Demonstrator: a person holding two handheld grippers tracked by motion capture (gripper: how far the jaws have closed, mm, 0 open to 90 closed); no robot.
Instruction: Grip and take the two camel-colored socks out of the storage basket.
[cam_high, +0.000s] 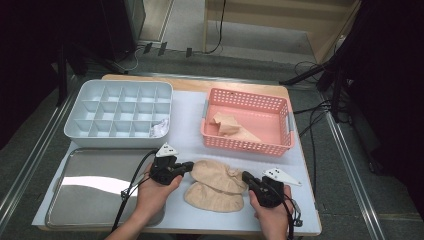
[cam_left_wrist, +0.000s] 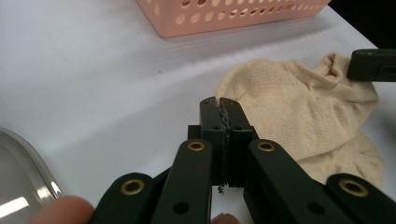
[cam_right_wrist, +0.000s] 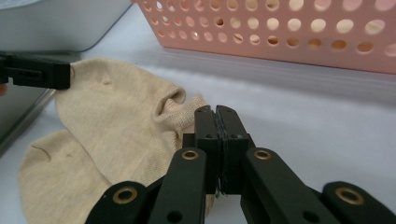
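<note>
A beige sock (cam_high: 216, 172) lies stretched on the white mat between my two grippers, partly on top of a second beige piece (cam_high: 215, 198). My left gripper (cam_high: 191, 165) is shut at the sock's left end; in its own view the jaws (cam_left_wrist: 223, 105) meet at the fabric's edge (cam_left_wrist: 289, 107). My right gripper (cam_high: 245, 176) is shut at the bunched cuff on the right. In the right gripper view its jaws (cam_right_wrist: 215, 112) are pressed together against the cuff (cam_right_wrist: 170, 100), and the left gripper (cam_right_wrist: 67, 72) bites the far end of the sock (cam_right_wrist: 116, 112).
A pink perforated basket (cam_high: 245, 145) behind the sock holds another beige cloth (cam_high: 230, 125). A grey divided tray (cam_high: 120, 90) stands at the back left with a white item (cam_high: 160, 127) in one compartment. A shiny metal tray (cam_high: 90, 200) lies at the front left.
</note>
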